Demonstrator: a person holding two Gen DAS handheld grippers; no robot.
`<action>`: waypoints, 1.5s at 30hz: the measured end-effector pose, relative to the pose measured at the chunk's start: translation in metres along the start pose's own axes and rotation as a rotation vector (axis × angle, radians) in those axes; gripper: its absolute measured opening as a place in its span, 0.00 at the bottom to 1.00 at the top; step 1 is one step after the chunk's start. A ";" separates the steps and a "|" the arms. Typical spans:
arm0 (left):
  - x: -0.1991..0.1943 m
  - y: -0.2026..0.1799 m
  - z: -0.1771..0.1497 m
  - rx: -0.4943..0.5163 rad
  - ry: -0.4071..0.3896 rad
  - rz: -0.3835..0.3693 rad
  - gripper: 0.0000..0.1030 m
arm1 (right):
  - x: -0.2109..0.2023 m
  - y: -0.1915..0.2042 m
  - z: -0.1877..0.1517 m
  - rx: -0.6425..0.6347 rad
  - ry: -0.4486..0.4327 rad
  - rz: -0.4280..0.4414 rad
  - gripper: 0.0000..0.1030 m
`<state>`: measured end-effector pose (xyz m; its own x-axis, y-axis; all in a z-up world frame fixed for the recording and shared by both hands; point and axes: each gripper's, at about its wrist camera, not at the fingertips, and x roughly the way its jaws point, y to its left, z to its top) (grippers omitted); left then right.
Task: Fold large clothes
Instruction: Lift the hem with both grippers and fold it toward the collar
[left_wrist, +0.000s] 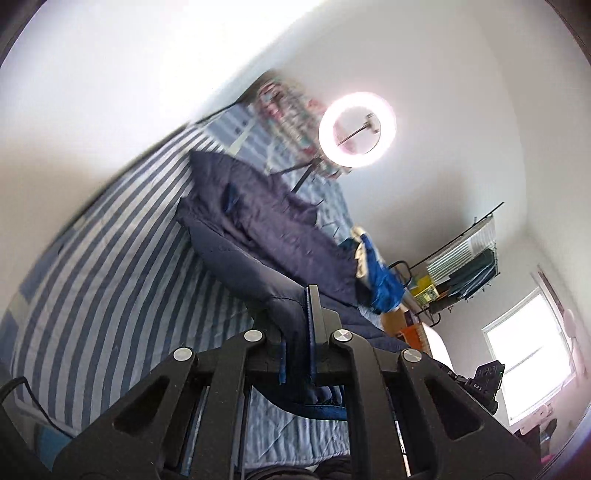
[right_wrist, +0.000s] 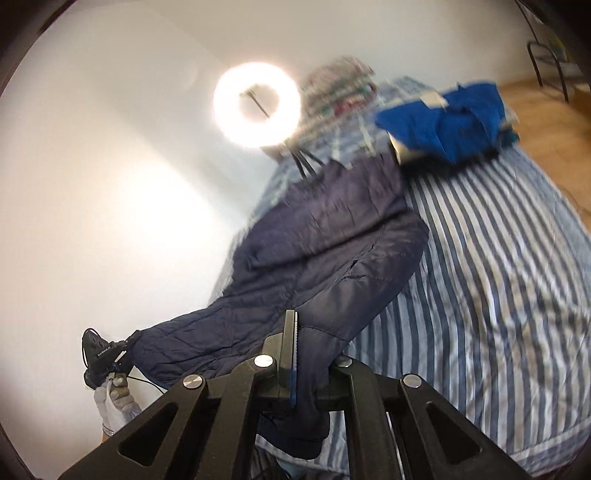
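We see a lit ring light (right_wrist: 256, 105) at eleven o'clock, a striped bedspread (right_wrist: 498, 266) at three and a window (left_wrist: 530, 363) at four.

Bare striped bedspread (right_wrist: 498, 266) lies right of the jacket (right_wrist: 332, 236); blue clothes (right_wrist: 450, 114) and ring light (right_wrist: 256, 104) block the far end.

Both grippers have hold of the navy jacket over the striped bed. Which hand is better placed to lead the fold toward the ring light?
Probably the right. The right gripper is shut on the jacket near its wide body, so more fabric would follow it. The left gripper is shut on a narrower end, better for following.
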<state>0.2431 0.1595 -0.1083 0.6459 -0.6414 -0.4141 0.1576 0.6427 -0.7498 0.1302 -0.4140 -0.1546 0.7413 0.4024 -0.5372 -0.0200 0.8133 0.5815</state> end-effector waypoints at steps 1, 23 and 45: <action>-0.003 -0.004 0.003 0.010 -0.008 -0.004 0.05 | -0.005 0.005 0.004 -0.010 -0.014 0.005 0.01; -0.045 -0.082 0.042 0.179 -0.099 -0.054 0.05 | -0.055 0.037 0.034 -0.081 -0.127 0.081 0.01; 0.199 0.001 0.150 0.062 0.003 0.186 0.05 | 0.135 -0.013 0.167 -0.137 -0.049 -0.272 0.01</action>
<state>0.4839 0.0948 -0.1144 0.6661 -0.5101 -0.5442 0.0809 0.7747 -0.6271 0.3425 -0.4405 -0.1327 0.7630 0.1438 -0.6302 0.0961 0.9389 0.3306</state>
